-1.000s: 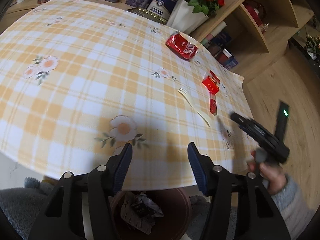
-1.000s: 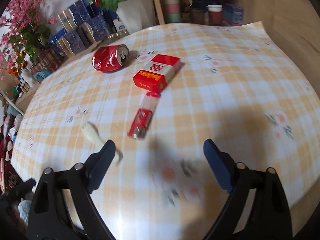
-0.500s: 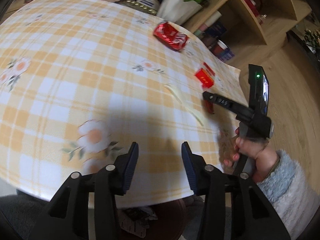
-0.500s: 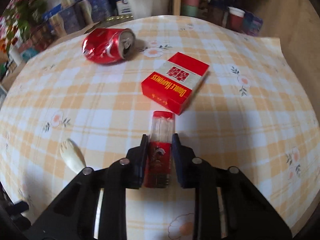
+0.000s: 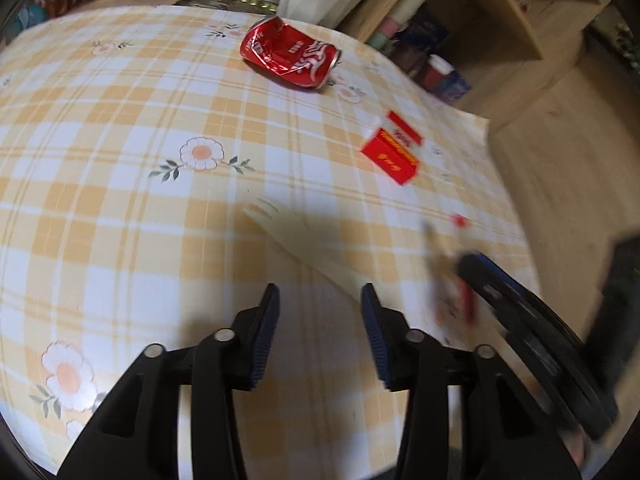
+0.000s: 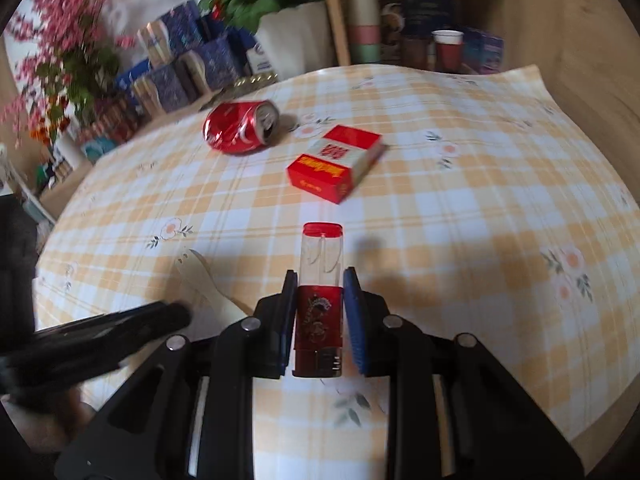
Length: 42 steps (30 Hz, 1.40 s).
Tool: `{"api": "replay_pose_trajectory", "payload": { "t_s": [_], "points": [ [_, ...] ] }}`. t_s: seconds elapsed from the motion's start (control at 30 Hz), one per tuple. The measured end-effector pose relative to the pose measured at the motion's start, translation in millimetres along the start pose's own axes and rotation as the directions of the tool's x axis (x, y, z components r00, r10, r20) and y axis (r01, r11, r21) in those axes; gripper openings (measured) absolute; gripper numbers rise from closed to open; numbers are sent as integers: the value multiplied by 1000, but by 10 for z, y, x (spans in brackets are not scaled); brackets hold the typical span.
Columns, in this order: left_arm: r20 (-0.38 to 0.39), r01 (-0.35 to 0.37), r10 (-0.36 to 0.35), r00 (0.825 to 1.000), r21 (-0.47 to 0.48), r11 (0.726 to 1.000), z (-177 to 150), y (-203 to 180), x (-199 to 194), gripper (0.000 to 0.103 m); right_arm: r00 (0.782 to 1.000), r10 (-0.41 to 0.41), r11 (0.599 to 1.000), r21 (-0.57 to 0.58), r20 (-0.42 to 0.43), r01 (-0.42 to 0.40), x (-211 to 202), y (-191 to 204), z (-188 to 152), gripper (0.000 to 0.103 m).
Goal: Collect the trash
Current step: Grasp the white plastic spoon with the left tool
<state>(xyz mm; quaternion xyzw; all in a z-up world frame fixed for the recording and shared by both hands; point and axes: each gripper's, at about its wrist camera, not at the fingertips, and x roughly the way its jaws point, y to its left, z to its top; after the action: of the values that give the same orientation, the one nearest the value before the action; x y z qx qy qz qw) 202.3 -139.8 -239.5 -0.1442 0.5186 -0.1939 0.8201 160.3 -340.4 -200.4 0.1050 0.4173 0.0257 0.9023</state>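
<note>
My right gripper (image 6: 319, 280) is shut on a red lighter (image 6: 320, 280) with a clear end and holds it just above the checked tablecloth (image 6: 460, 220). A red cigarette pack (image 6: 334, 164) and a crushed red can (image 6: 240, 128) lie beyond it. A pale plastic fork (image 6: 212, 280) lies to its left. My left gripper (image 5: 319, 300) is open and empty above the cloth, near the fork's handle (image 5: 296, 240). The can (image 5: 292, 56) and the pack (image 5: 394, 152) lie farther off. The right gripper shows blurred at the right of the left wrist view (image 5: 472, 268).
Blue boxes (image 6: 192, 64), flower pots (image 6: 292, 36) and stacked cups (image 6: 362, 20) stand behind the table. A wooden shelf unit (image 5: 500, 32) stands at the far right. The table edge runs along the right side (image 6: 600, 320).
My right gripper has lifted the lighter off the cloth and pulled back. My left gripper has moved forward over the table toward the fork; the bin below is out of view.
</note>
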Motion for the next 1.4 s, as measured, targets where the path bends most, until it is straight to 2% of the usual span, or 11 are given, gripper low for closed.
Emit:
{"api": "replay_pose_trajectory", "payload": {
  "t_s": [0.17,0.33,0.43,0.53,0.6,0.67,0.83,1.0,1.17,1.27,1.4],
  "points": [
    [34,-130,128,991,69,989,92,-314,196,73,999,12,998,67,33,-15,-188,-193,-100,26],
    [72,-302,294,953,177,937,66,-536,356,73,998,28,989,141,56,-36,-307,-334,-176,26],
    [104,-365,350,931,277,889,-22,-594,378,65,998,32,985,167,50,-40,-337,-375,-224,26],
    [116,-339,318,941,320,885,-64,-494,281,48,997,48,981,186,53,-57,-384,-393,-282,26],
    [115,-320,298,948,338,885,-95,-408,200,30,997,55,981,181,56,-65,-412,-376,-306,26],
    [118,-298,274,954,386,873,-164,-326,122,25,995,69,982,172,68,-80,-455,-331,-348,26],
    [97,-243,223,970,415,877,-253,-157,-20,23,992,104,976,185,75,-116,-472,-257,-429,26],
    [92,-248,231,969,434,866,-226,-204,14,24,991,116,973,195,64,-127,-439,-229,-493,26],
    [113,-271,248,962,491,828,-204,-293,93,24,992,111,973,200,52,-120,-484,-265,-566,26],
    [103,-259,239,966,482,837,-168,-286,103,23,994,107,971,213,35,-112,-506,-311,-612,26],
    [77,-201,186,979,458,866,-138,-208,59,11,995,94,973,212,10,-94,-539,-319,-665,26]
  ]
}}
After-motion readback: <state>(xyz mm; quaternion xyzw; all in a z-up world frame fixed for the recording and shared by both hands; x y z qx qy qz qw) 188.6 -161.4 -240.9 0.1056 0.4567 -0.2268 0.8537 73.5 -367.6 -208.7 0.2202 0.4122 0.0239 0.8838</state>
